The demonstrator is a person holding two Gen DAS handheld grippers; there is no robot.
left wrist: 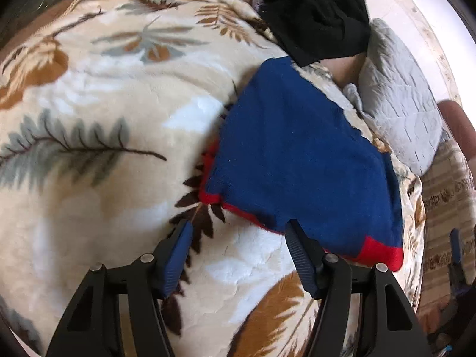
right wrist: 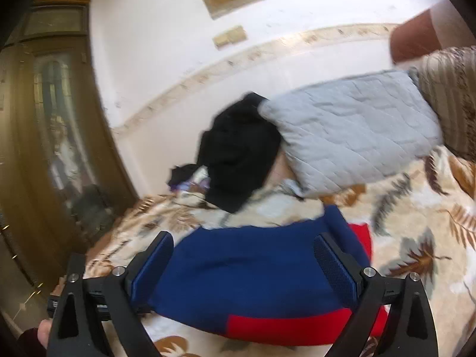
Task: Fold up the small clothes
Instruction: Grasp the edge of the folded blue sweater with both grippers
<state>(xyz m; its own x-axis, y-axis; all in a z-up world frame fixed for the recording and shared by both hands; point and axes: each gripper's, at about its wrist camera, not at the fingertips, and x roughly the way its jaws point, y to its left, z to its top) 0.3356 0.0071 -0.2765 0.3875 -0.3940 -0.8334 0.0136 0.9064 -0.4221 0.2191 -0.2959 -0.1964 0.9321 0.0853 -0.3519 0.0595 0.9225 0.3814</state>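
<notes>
While both grippers hang over the bed, a small blue garment with red trim [left wrist: 300, 160] lies spread flat on the cream blanket printed with brown and grey leaves [left wrist: 98, 95]. Seen from the left wrist, the left gripper [left wrist: 238, 229] stands wide open with nothing between its 2 blue-padded fingers [left wrist: 178, 255]; one fingertip hovers above the bare blanket and the other sits at the garment's near, red-edged hem, though whether it touches the cloth cannot be told. Seen from the right wrist, the right gripper [right wrist: 242, 244] is likewise spread wide and holds nothing, its fingers straddling the blue garment [right wrist: 247, 264] from above, with a red band [right wrist: 285, 324] running along the near edge and another red patch showing past the right finger. Beyond the garment a crumpled black piece of clothing [right wrist: 241, 151] lies near the wall, partly tucked against a grey quilted pillow [right wrist: 351, 131] (both also show at the top of the left view). A small heap of dark and purplish cloth [right wrist: 187, 178] sits just beside the black piece. A striped beige cushion [right wrist: 452, 98] rests at the pillow's right end. A white wall [right wrist: 166, 44] rises behind the bed, and a brown wooden door with a glass panel [right wrist: 50, 119] stands off to the left. Both views are slightly blurred.
</notes>
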